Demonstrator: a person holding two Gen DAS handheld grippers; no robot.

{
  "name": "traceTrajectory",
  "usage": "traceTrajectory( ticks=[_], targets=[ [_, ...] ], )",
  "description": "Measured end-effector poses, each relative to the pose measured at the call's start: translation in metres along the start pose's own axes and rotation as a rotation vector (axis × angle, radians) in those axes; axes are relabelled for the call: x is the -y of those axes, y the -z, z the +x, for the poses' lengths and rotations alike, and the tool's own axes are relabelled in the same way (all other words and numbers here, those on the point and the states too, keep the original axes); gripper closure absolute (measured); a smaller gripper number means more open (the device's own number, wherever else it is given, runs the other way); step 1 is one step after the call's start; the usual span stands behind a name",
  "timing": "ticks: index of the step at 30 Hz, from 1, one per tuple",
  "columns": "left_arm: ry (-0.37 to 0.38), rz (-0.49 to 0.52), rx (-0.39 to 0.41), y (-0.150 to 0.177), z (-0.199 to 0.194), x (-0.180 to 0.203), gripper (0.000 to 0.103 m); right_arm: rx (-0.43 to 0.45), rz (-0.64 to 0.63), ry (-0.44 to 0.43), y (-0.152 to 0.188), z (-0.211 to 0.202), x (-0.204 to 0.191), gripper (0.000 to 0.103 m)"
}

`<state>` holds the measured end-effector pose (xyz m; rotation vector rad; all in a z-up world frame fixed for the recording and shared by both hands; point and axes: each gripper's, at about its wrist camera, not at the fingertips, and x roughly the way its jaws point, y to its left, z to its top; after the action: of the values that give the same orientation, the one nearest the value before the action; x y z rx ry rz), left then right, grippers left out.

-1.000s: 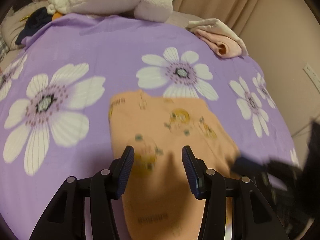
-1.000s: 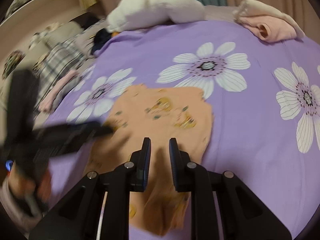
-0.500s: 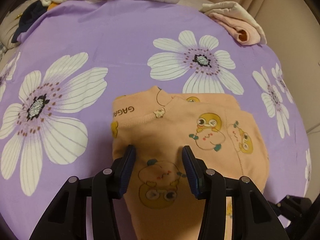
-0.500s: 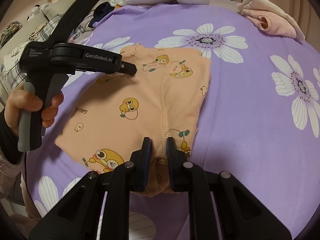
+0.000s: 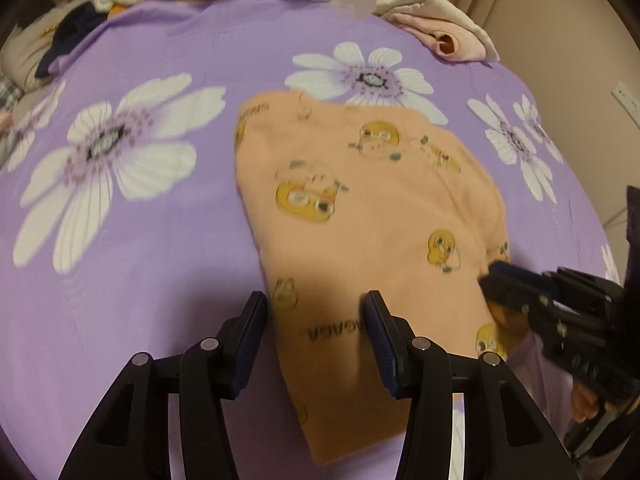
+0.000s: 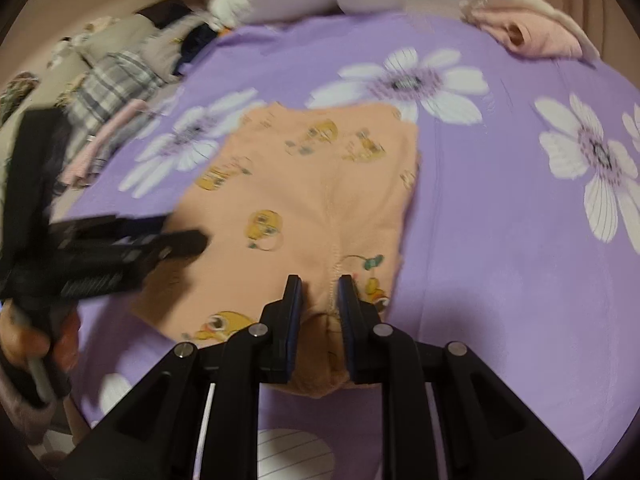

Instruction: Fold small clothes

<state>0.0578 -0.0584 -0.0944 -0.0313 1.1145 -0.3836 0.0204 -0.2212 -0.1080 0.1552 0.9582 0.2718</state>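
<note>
Left hand-held gripper [image 5: 316, 336] has slid nearer, jaws spread; right hand-held gripper [image 6: 319, 312] pinches soft, limp orange garment [image 6: 304, 200] (grip hems).

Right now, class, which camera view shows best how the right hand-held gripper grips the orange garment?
The right wrist view: the right hand-held gripper pinches the orange garment at its near edge. The left wrist view shows only its tip from the side, blurred, at the garment's right edge.
</note>
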Motion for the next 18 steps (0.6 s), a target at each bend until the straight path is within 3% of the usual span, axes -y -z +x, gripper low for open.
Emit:
traceTrajectory(
  ticks=[4,10,18],
  targets=[
    [0.001,-0.021,0.007,0.003,-0.011,0.001,0.054,0.004,0.041,-0.006,-0.001,-0.004,0.000,0.085],
    [-0.021,0.011,0.017,0.020,-0.022,0.008,0.054,0.056,0.005,-0.037,0.006,-0.025,-0.010,0.082],
    [-0.034,-0.003,-0.004,0.032,-0.024,0.009,0.054,0.001,0.034,0.002,0.016,-0.010,-0.004,0.085]
  ],
)
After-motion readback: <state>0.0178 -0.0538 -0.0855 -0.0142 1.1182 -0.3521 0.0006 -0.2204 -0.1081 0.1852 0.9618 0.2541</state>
